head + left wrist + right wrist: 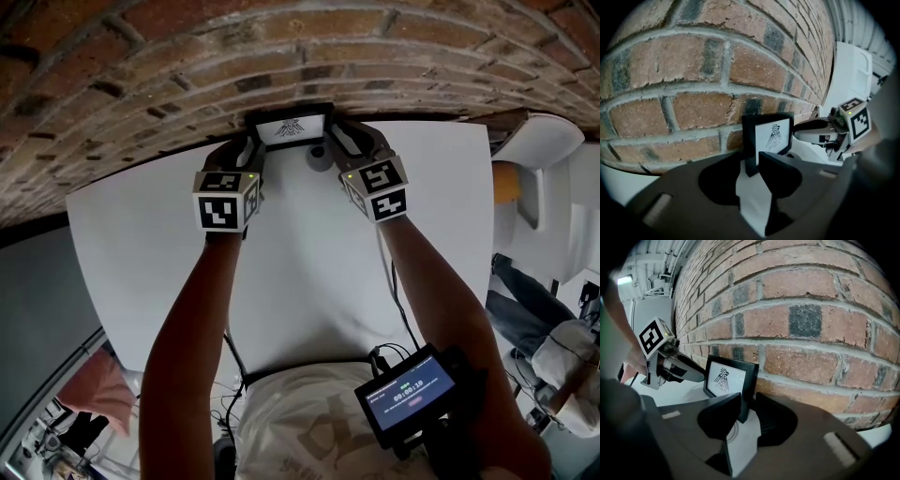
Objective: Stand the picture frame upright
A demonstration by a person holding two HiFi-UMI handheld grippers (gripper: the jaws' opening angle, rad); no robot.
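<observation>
Item: picture frame (289, 127), black, standing upright at the far edge of a white table (309, 272), top centre of the head view, close against the brick wall (234, 56).

Head view only: both forearms reaching up the frame, and a small lit screen (410, 394) at lower right. The jaw tips are hard to read here.

Left gripper view: the frame's (768, 136) white face carries a bird drawing (774, 136). The right gripper (820, 129) is at mid right.

Right gripper view: the same frame (726, 378), with the left gripper (679, 369) at mid left.

Left gripper (251, 141) (752, 166): jaws apart, straddling the frame's left-hand edge. White table shows in the gap, and no squeeze is evident.

Right gripper (347, 141) (747, 411): jaws likewise apart, with the frame's right-hand edge standing between them and not clamped.
</observation>
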